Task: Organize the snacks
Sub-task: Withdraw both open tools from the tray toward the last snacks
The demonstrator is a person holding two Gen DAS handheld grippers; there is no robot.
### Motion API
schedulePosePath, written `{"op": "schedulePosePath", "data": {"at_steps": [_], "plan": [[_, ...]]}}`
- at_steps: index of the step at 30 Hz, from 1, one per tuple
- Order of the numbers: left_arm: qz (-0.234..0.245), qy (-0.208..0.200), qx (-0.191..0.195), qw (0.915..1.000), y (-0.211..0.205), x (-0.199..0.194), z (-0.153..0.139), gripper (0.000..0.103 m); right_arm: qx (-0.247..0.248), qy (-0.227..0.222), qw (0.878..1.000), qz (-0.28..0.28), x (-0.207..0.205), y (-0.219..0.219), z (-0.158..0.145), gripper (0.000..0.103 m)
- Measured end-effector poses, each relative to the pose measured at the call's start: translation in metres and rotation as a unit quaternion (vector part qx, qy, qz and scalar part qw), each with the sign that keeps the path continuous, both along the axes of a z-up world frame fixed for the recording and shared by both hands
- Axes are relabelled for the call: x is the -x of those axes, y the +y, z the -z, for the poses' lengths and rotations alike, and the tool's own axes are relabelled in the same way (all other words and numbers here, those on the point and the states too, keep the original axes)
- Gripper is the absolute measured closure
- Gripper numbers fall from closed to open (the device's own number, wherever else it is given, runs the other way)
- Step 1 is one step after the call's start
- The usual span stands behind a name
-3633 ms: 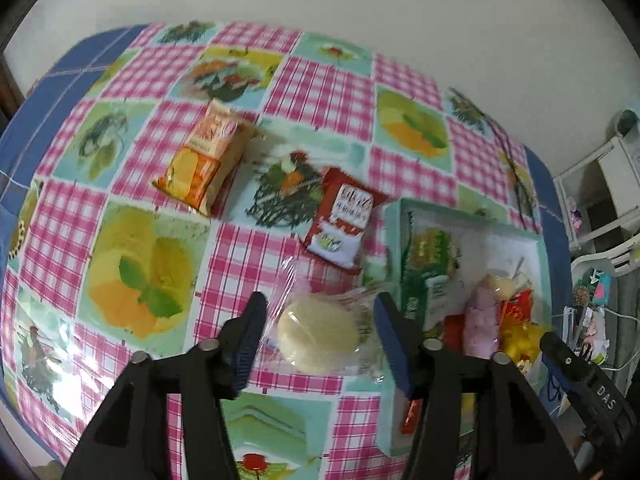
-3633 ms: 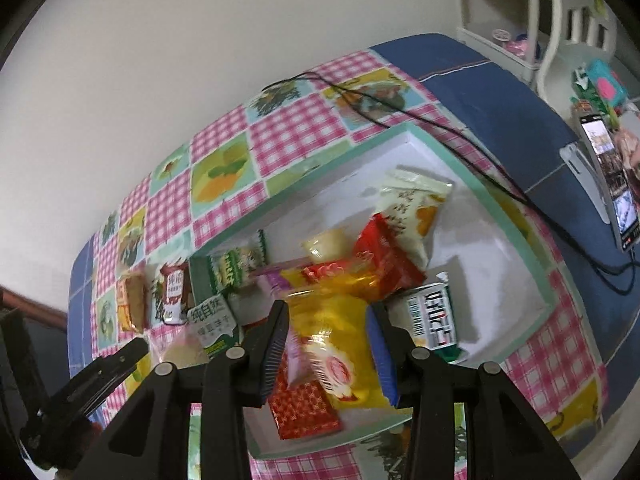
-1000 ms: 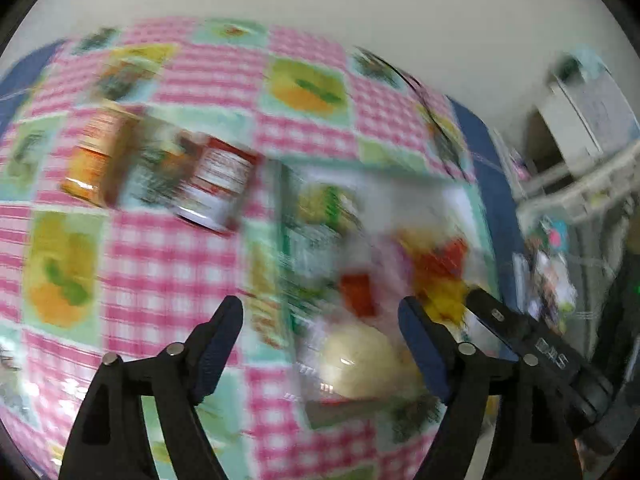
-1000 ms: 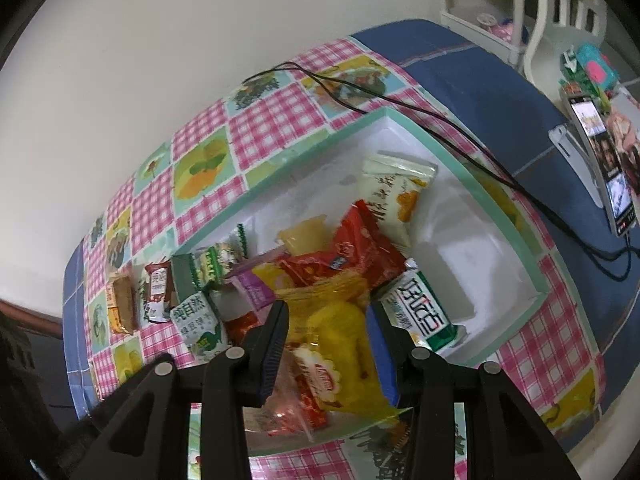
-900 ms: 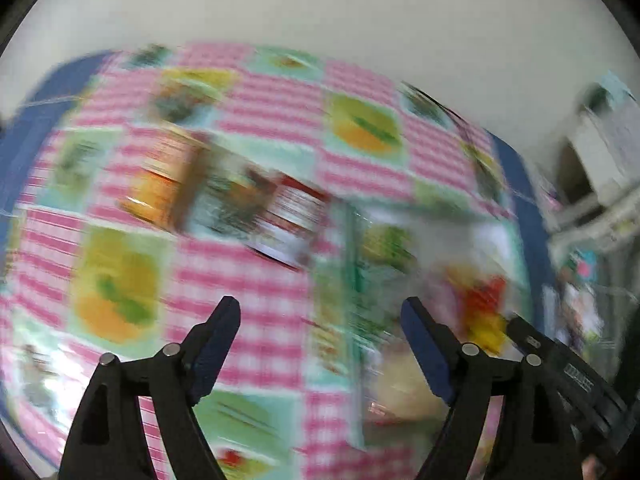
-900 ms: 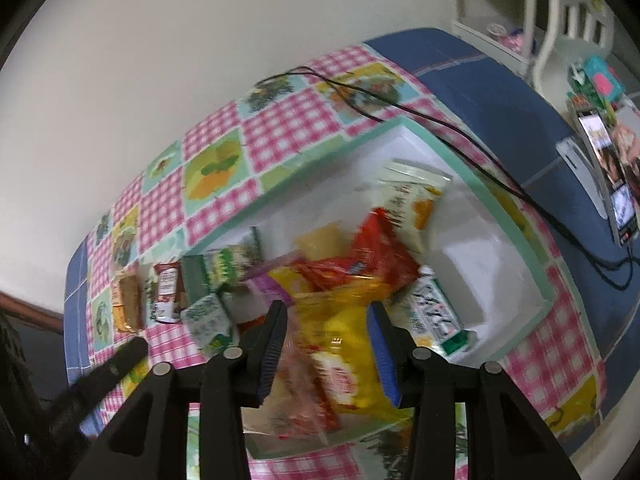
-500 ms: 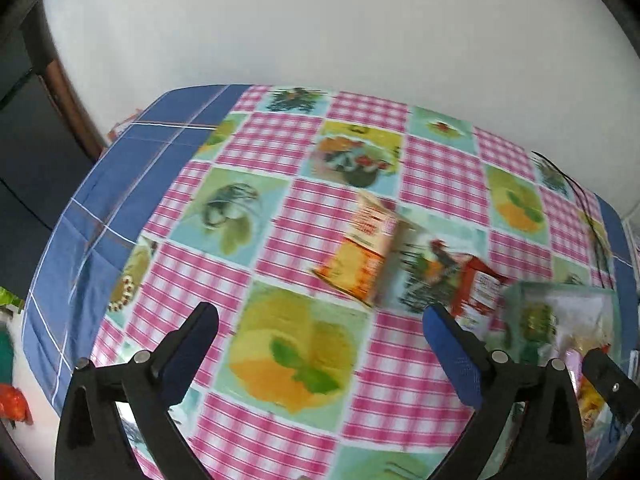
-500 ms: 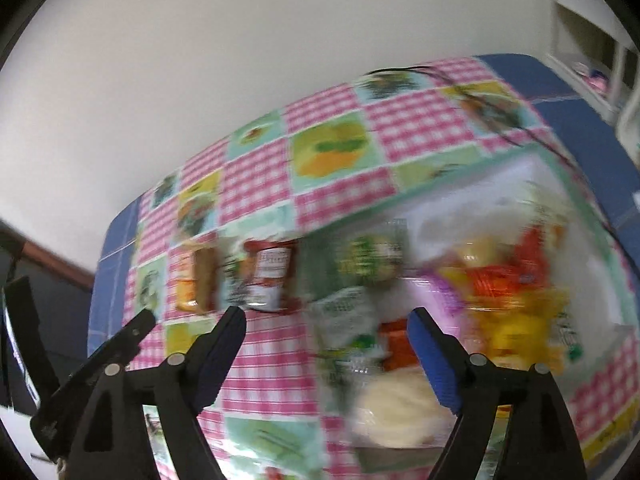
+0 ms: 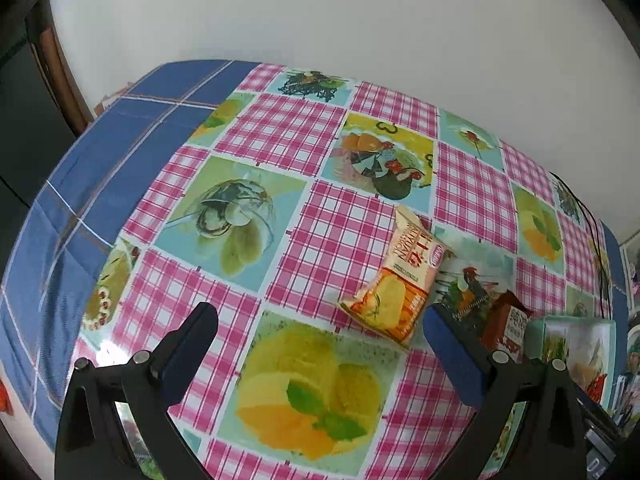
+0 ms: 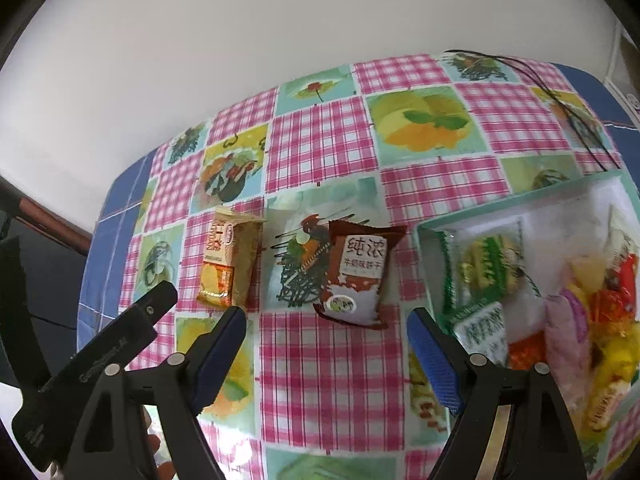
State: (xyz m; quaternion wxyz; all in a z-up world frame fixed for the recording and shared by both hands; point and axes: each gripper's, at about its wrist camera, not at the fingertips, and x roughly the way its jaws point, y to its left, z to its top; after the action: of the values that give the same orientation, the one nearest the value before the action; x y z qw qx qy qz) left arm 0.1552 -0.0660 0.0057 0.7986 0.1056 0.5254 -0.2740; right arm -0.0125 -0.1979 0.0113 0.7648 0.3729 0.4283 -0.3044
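Just let go over the box (image 10: 520, 204); both hand-held grippers, left (image 9: 320, 342) and right (image 10: 326, 344), now spread and empty, swung toward the orange pack (image 10: 226, 258) and brown pack (image 10: 356, 276).

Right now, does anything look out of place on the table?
Two snacks lie outside the box: an orange packet and a brown packet, both loose on the tablecloth left of it. Inside the box, the snacks sit in a jumbled heap. Nothing looks spilled or torn.

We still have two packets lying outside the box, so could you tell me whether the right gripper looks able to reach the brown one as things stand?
Probably yes. The right gripper is open and empty, the brown packet lies flat on the tablecloth just ahead of it, and nothing lies between them.
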Motion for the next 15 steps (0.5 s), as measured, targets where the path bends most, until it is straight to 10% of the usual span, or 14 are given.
{"op": "schedulePosePath", "data": {"at_steps": [15], "plan": [[0.022,0.015,0.012,0.9996,-0.031,-0.014,0.015,0.001,-0.009,0.017,1.0,0.006,-0.023,-0.026,0.028,0.022]]}}
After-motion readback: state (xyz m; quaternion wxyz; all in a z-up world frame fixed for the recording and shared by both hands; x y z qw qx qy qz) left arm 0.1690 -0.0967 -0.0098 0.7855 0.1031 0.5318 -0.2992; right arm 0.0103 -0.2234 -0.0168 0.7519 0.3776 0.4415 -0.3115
